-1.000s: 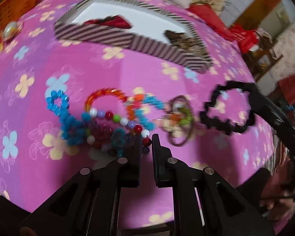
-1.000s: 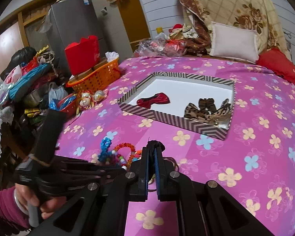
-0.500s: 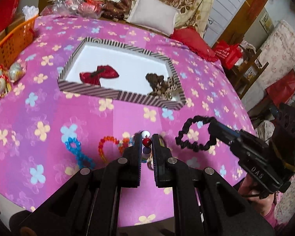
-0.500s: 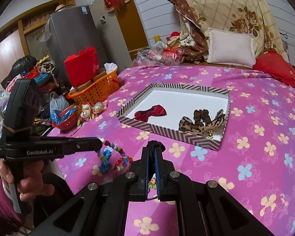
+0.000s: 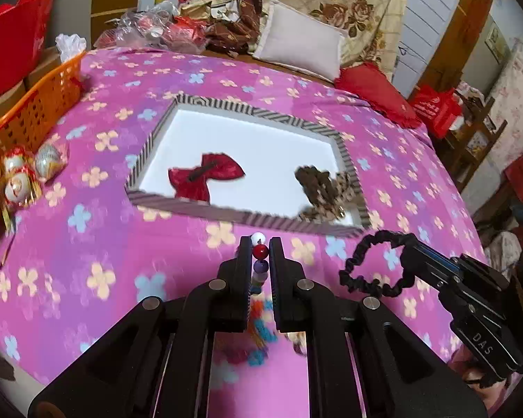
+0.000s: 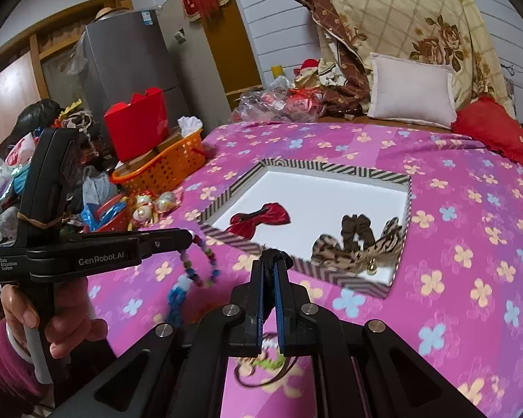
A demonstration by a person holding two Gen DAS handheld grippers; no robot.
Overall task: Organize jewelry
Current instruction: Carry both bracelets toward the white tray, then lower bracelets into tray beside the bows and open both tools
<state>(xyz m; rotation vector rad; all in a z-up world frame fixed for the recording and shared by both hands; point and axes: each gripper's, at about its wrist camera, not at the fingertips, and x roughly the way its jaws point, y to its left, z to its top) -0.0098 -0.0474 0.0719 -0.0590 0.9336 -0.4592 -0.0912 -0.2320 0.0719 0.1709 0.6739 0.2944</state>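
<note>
My left gripper (image 5: 260, 248) is shut on a multicoloured bead bracelet (image 5: 260, 251), lifted above the pink flowered cloth; the bracelet (image 6: 198, 261) hangs from the left gripper (image 6: 188, 236) in the right wrist view. My right gripper (image 6: 269, 265) is shut on a black scrunchie (image 6: 273, 256), which hangs as a loop (image 5: 373, 264) in the left wrist view. A striped box (image 5: 247, 217) with a white floor lies ahead, holding a red bow (image 5: 205, 176) and leopard-print hair ties (image 5: 326, 188).
More bead jewelry (image 6: 176, 296) and a ring-shaped piece (image 6: 261, 365) lie on the cloth below the grippers. An orange basket (image 5: 35, 111) and wrapped balls (image 5: 21, 174) sit at the left edge. Pillows (image 5: 300, 45) lie beyond the box.
Both grippers have risen from the cloth and moved toward the box. The left one has lifted the bead bracelet out of the pile; the right one carries the scrunchie.
</note>
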